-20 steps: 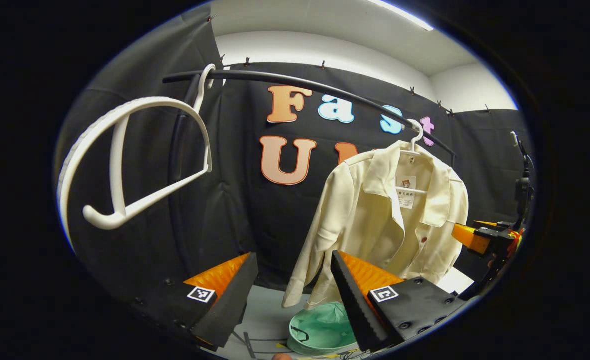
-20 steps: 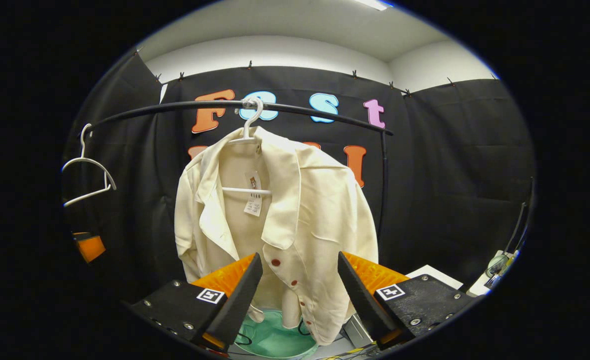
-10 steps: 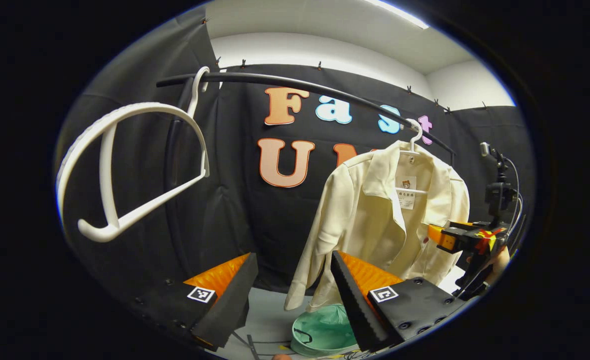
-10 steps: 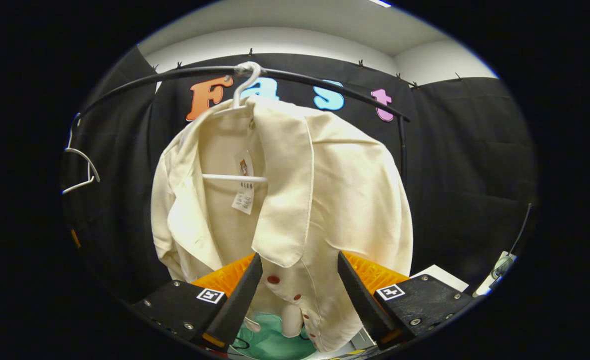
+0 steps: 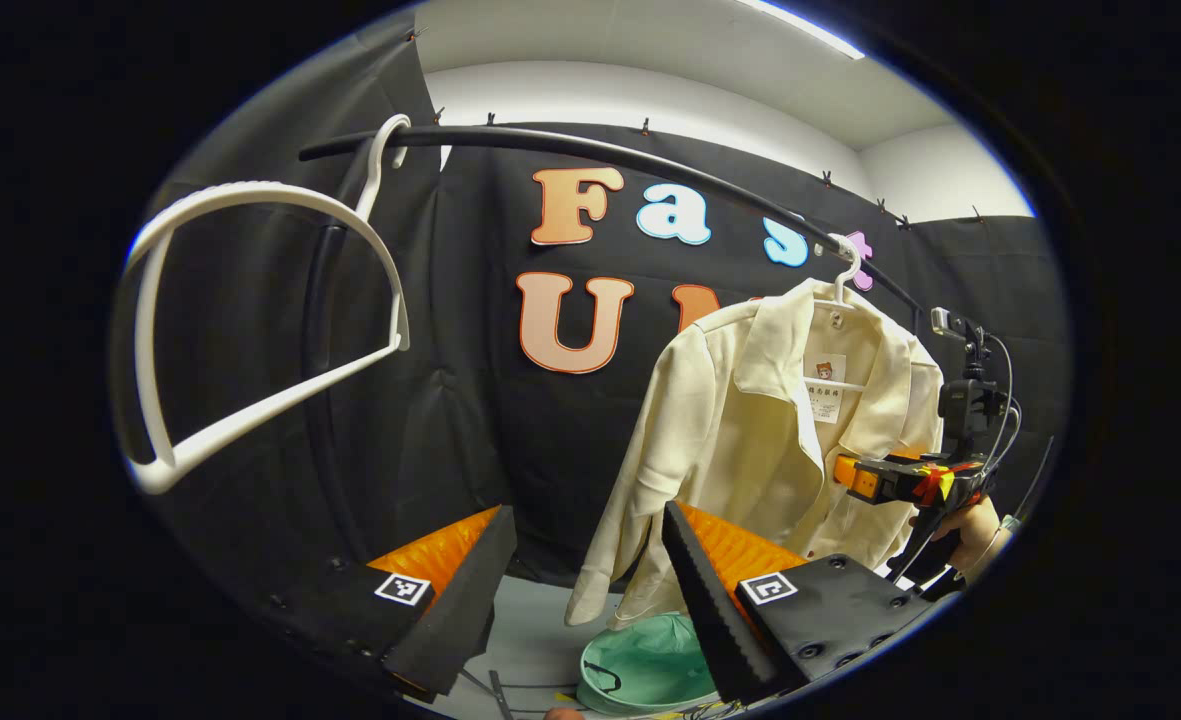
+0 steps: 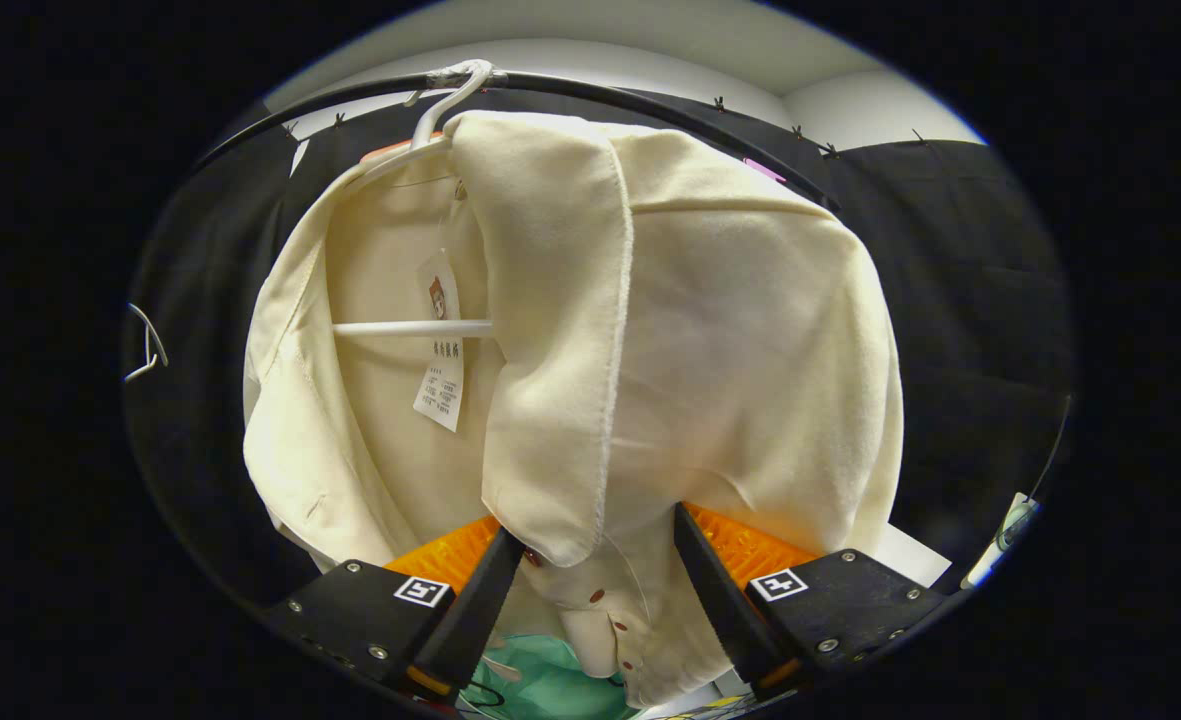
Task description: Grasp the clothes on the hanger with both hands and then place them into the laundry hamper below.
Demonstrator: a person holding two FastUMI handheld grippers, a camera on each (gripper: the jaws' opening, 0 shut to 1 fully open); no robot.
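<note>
Black-draped booth: shirt (image 6: 570, 330) on its hanger (image 6: 410, 327), unseized; your right gripper (image 6: 590, 560) gapes around its collar, left gripper (image 5: 580, 570) spread, hamper (image 5: 650, 665) unfilled.

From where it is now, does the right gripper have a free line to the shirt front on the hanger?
Probably yes. The right gripper is open, and the cream shirt hangs right ahead of it, its collar flap dipping between the fingers. Nothing stands between them. The left gripper is off to the side, apart from the shirt.

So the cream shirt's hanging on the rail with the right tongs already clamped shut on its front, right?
Not quite. The cream shirt does hang on the rail, but the right tongs are open at its front, not clamped, as the right gripper view shows.
</note>
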